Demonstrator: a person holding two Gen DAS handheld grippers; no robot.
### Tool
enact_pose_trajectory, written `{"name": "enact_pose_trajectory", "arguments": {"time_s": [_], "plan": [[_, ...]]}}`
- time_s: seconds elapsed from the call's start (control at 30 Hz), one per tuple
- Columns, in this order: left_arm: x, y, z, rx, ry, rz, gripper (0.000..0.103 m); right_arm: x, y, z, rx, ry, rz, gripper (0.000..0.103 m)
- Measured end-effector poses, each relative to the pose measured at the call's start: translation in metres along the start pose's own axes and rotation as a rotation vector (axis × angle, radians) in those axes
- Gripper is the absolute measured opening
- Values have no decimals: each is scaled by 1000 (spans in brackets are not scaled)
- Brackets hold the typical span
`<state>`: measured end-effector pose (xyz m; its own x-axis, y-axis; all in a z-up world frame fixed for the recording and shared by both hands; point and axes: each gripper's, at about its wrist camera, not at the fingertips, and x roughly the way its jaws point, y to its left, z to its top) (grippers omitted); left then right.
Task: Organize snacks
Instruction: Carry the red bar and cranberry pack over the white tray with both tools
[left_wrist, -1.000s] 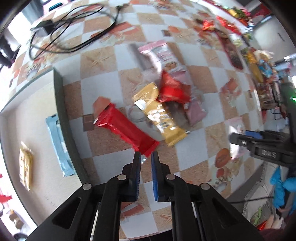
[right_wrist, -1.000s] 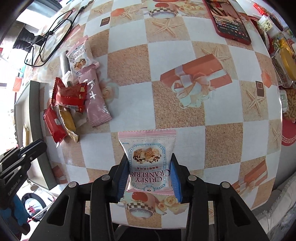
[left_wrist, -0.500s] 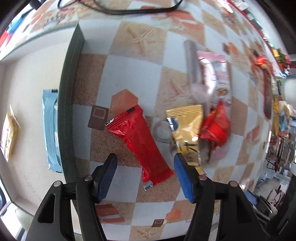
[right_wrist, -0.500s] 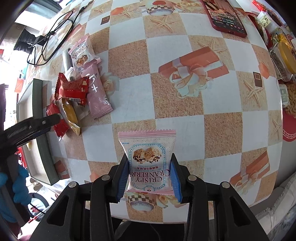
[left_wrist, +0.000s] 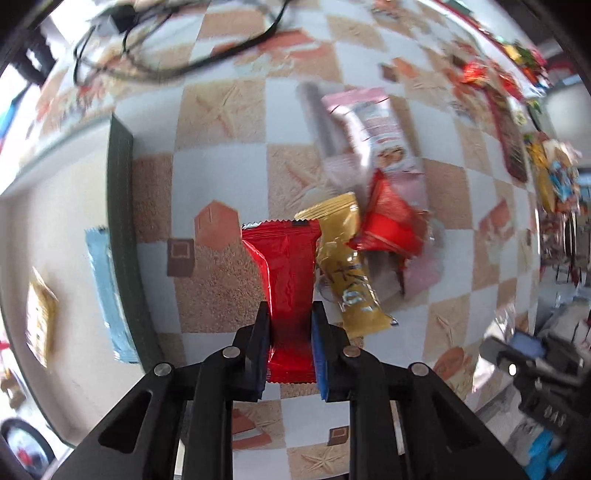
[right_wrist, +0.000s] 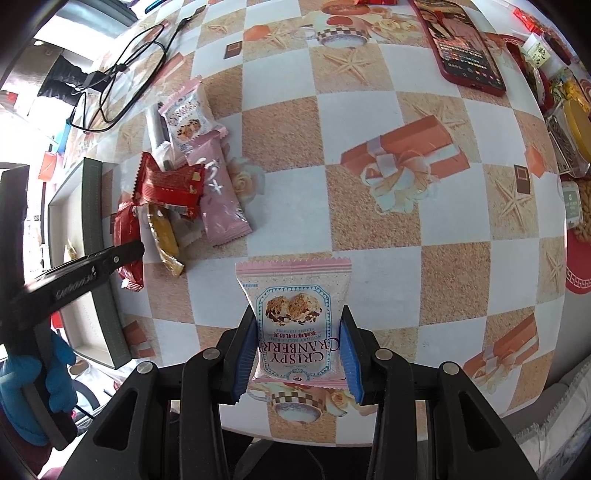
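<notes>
My left gripper (left_wrist: 290, 325) is shut on a long red snack bar (left_wrist: 286, 273) lying on the checkered table; the bar also shows in the right wrist view (right_wrist: 127, 236). Beside it lie a gold bar (left_wrist: 345, 266), a red packet (left_wrist: 391, 221) and pink packets (left_wrist: 373, 125). My right gripper (right_wrist: 297, 332) is shut on a pink Crispy Cranberry packet (right_wrist: 295, 314) near the table's front edge. A dark-rimmed tray (left_wrist: 120, 206) to the left holds a light blue bar (left_wrist: 107, 295) and a yellow packet (left_wrist: 40, 317).
Black cables (right_wrist: 122, 70) lie at the back left. A red phone (right_wrist: 461, 44) lies at the back right, with jars and more snacks (right_wrist: 569, 122) along the right edge. The snack pile (right_wrist: 181, 184) sits next to the tray (right_wrist: 99, 258).
My left gripper opened wide, swung in line with the red bar, then closed on its near end. The right gripper held the cranberry packet still.
</notes>
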<state>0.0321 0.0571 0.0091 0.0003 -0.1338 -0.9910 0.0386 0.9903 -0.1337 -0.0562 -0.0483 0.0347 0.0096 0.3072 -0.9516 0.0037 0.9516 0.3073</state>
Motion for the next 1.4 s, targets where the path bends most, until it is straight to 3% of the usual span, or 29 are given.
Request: {"name": "enact_pose_trajectory", "arguments": {"time_s": [0.43, 0.73, 1.03, 1.4], "plan": [[-25, 13, -15, -11, -76, -67, 22, -6, 40, 10, -69, -22, 23, 43], [-46, 45, -34, -54, -126, -51, 22, -3, 82, 18, -137, -13, 54, 43], [-58, 91, -60, -92, -141, -2, 22, 8, 167, 20, -298, -1, 86, 43], [-47, 149, -97, -184, -103, 28, 22, 32, 257, 13, -441, 31, 109, 43]]}}
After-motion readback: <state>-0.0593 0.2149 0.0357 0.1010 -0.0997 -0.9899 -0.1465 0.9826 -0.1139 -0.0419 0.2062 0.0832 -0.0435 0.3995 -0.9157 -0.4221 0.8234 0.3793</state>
